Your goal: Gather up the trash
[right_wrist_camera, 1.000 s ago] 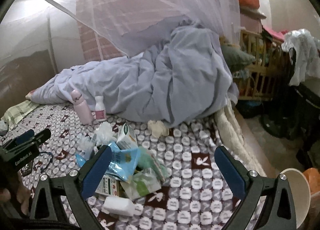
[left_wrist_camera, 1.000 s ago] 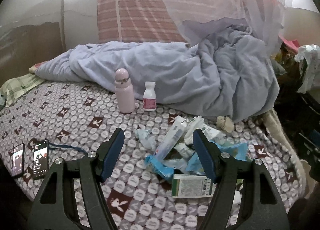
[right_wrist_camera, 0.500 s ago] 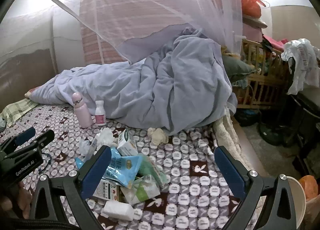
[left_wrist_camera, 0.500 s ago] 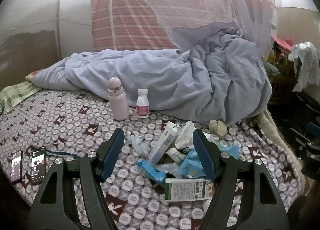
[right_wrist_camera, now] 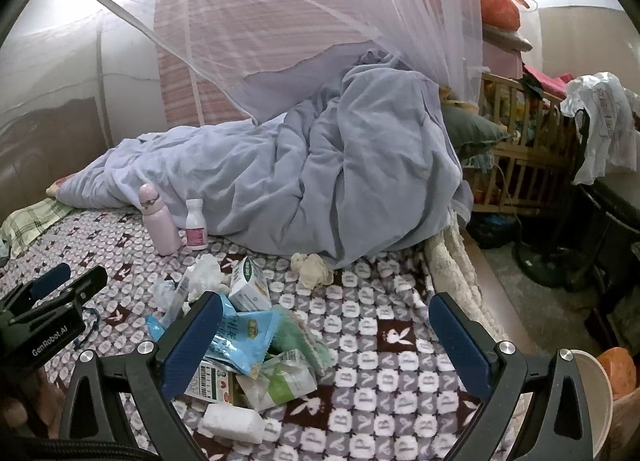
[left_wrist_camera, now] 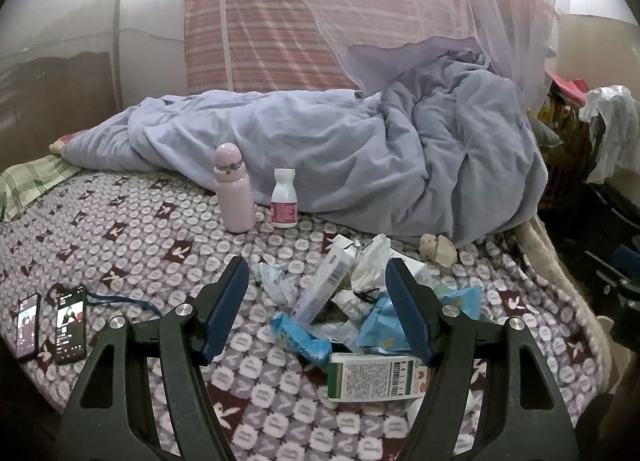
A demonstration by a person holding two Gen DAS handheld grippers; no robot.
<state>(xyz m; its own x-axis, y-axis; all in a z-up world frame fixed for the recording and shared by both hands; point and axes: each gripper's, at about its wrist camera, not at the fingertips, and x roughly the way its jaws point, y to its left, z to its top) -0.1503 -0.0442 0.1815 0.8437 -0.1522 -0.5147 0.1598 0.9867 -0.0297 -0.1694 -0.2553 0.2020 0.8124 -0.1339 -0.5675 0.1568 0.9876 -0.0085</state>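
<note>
A heap of trash (left_wrist_camera: pixel 352 309) lies on the patterned bedspread: blue wrappers (right_wrist_camera: pixel 240 337), a green-and-white carton (left_wrist_camera: pixel 374 377), a long toothpaste box (left_wrist_camera: pixel 324 285), white tissues (right_wrist_camera: pixel 206 273), a small box (right_wrist_camera: pixel 250 285). A crumpled beige wad (left_wrist_camera: pixel 438 249) sits apart by the duvet. My left gripper (left_wrist_camera: pixel 316 309) hangs open above the heap's near side, nothing between its fingers. My right gripper (right_wrist_camera: pixel 326 341) is open wide over the heap's right edge. The left gripper (right_wrist_camera: pixel 56 293) also shows at the left of the right wrist view.
A pink flask (left_wrist_camera: pixel 234 189) and a white pill bottle (left_wrist_camera: pixel 284 205) stand before the lilac duvet (left_wrist_camera: pixel 360 157). Two phones (left_wrist_camera: pixel 52 325) lie left on the bed. A white bin rim (right_wrist_camera: pixel 592 397) shows at lower right, beside the bed. A wooden crib (right_wrist_camera: pixel 520 165) stands right.
Both grippers have drawn back and up slightly; the heap sits a little farther off and lower in both views. Jaws stay open. Nothing on the bed has moved.
</note>
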